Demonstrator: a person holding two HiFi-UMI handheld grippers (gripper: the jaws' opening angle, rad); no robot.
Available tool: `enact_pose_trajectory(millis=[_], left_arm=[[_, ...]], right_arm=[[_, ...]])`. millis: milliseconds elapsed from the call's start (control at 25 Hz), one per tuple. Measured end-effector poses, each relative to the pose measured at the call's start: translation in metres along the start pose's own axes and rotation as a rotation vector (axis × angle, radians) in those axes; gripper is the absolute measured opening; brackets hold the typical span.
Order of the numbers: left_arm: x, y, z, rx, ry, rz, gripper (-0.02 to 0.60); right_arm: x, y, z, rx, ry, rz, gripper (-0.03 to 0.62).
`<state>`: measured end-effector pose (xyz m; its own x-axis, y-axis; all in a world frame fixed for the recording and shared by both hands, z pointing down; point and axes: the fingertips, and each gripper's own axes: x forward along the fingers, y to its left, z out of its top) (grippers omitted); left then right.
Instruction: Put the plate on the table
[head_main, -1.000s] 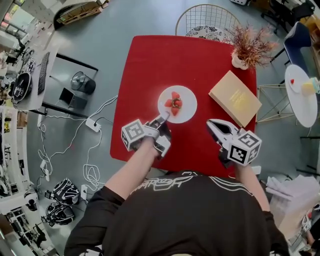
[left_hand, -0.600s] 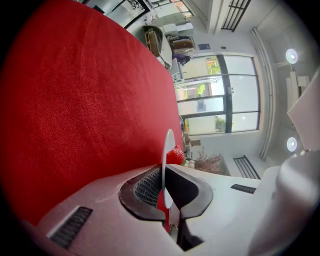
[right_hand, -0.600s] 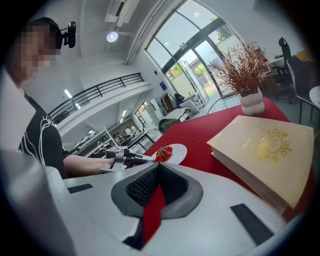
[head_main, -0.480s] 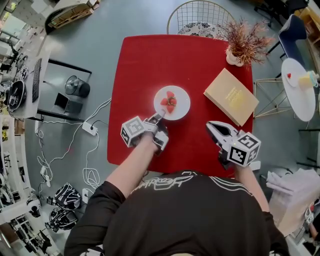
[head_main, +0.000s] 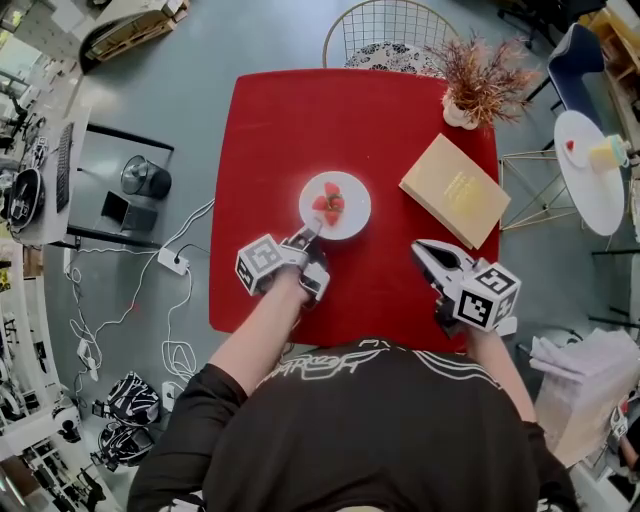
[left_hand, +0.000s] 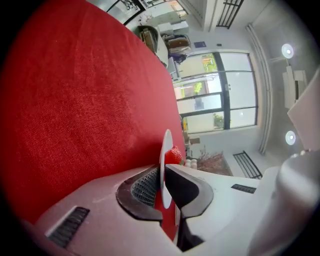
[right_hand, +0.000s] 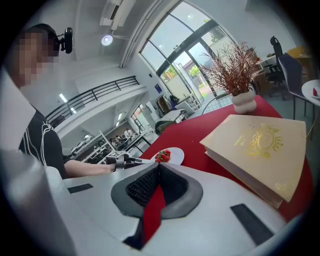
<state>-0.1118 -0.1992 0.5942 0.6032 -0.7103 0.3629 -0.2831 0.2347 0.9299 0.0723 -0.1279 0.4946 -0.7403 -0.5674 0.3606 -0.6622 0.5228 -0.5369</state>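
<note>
The plate sits near the middle of the table, low over the red cloth. I cannot tell whether it already rests on the cloth or hangs just clear of it. It is small, round, white and thin, and it carries a little heap of strawberries at its centre. It looks level, probably so the fruit does not roll off.

The left gripper has its jaws pinched on the plate's rim, one above and one below, on the side toward the table's near edge. Gripping the rim keeps the jaws off the strawberries and lets the base settle flat.

The right gripper hovers over the table's near edge, jaws pressed together on nothing. It seems to be kept out of the way.
</note>
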Motion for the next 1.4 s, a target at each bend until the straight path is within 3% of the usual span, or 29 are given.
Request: enact_pose_trajectory(millis=[200,440,520,720,1200,1400], left_arm=[[0.001,-0.010,0.000,0.004,-0.004,-0.069,0.148],[0.000,-0.017,0.002,-0.042,-0.008,-0.176,0.187],[-0.001,-0.018,0.001,-0.025,-0.001,-0.188,0.199],[-0.002,-0.022,-0.004,0.178,0.037,-0.153,0.204],[-0.004,-0.026,-0.017,0.543,0.146,-0.037,0.207],[-0.002,-0.021,-0.022,0.792,0.221,0.051,0.207]], right_arm=[[-0.002,-0.001,0.001,-0.020,-0.003,-0.010,0.008],[0.001,-0.002,-0.004,-0.018,0.004,-0.007,0.008],[0.001,-0.003,-0.004,-0.017,0.006,-0.007,0.008],[0.000,-0.003,-0.006,-0.012,0.006,-0.010,0.008],[-0.003,-0.005,-0.008,0.030,0.003,-0.008,0.008],[-0.002,-0.006,-0.009,0.039,-0.001,-0.003,0.008]])
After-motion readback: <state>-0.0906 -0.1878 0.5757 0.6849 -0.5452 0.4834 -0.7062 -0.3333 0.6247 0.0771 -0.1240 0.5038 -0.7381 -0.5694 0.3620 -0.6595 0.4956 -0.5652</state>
